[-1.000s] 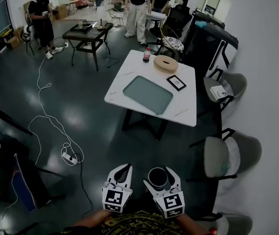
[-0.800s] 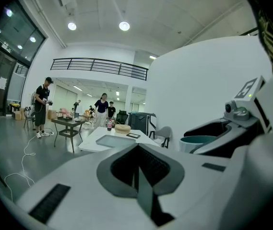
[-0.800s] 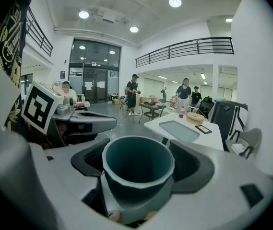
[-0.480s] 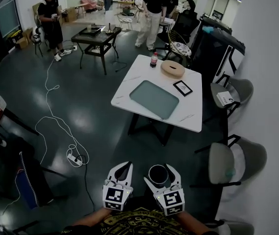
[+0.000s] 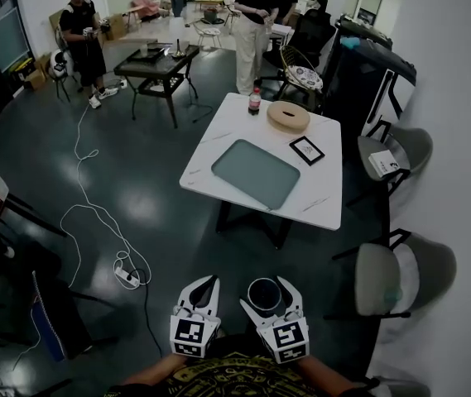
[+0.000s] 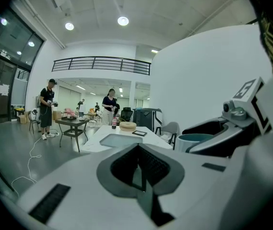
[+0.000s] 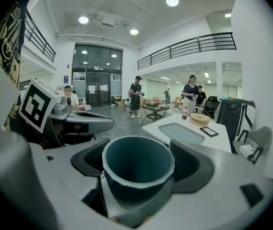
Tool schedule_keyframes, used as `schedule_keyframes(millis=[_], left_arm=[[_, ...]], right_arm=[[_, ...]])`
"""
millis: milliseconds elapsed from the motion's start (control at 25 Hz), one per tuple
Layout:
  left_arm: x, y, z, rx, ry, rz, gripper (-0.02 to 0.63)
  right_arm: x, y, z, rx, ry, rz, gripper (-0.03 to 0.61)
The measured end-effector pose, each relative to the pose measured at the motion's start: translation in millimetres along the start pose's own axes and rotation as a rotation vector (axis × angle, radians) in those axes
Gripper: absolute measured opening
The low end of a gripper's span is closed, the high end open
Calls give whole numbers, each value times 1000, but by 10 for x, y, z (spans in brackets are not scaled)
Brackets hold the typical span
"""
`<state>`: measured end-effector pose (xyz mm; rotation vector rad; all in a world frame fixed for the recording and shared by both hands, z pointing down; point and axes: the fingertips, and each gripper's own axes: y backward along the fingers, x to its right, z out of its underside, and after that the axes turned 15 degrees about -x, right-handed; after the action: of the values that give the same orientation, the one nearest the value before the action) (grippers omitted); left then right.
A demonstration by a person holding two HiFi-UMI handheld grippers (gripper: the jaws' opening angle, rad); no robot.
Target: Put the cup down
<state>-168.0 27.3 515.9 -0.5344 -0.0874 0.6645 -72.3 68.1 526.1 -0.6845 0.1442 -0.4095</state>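
A dark teal cup [image 7: 137, 169] sits upright between the jaws of my right gripper [image 5: 266, 296], which is shut on it; the head view shows the cup [image 5: 264, 294] from above, held over the dark floor. My left gripper [image 5: 203, 293] hangs just to its left, shut with nothing in it; in the left gripper view its jaws meet in the middle and the cup [image 6: 194, 139] shows at the right. The white table [image 5: 218, 130] stands ahead, well beyond both grippers.
On the table lie a grey-green tray [image 5: 255, 173], a round wooden box [image 5: 288, 116], a small framed picture [image 5: 307, 150] and a soda bottle [image 5: 255, 100]. Grey chairs [image 5: 392, 276] line the right wall. A white cable and power strip [image 5: 125, 277] lie on the floor at left. People stand farther back.
The view has shifted a little and the table now sits slightly closer and more to the left. Both grippers hold their places, the cup still held.
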Motion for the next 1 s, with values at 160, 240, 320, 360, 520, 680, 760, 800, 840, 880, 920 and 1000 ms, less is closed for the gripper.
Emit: schedule_keyframes(millis=[160,240,320,360,520,680,760,800,840,880,920,1000], left_arm=[[5,-262,-148,-5,-3,1,11],[-3,-384,-229,-9,-4,0,11],[-6,-502,-305,-13,-4,-4,11],[-8,-561,-344,-16,-4,-7,11],[-21,-795,-506,-22,2,-25,11],[2,-1005,-645,-22,10,-43,11],[28,-1098,-722,-21,10,-54,11],[47,-1143,-763,-20,11,-59,11],[66,-1188,-803,-18,13,-64,11],[84,-1234,-838,-16,15,-69,11],[99,-1280,-869,-15,17,-74,11],[123,-1364,-923,-12,18,-84,11]], right_arm=[[250,-118,-72,-5,-8,-6,391],[367,-175,-131,-6,-7,-11,391],[484,-227,-184,-9,-3,-17,391],[546,-253,-209,-11,-2,-21,391],[793,-361,-317,-13,5,-40,391],[1020,-435,-407,-9,24,-60,391],[1139,-449,-449,-7,35,-68,391],[1203,-451,-468,-6,40,-72,391],[1266,-452,-485,-6,45,-75,391],[1326,-457,-499,-5,50,-79,391],[1383,-466,-509,-4,54,-83,391],[1486,-490,-526,-4,63,-93,391]])
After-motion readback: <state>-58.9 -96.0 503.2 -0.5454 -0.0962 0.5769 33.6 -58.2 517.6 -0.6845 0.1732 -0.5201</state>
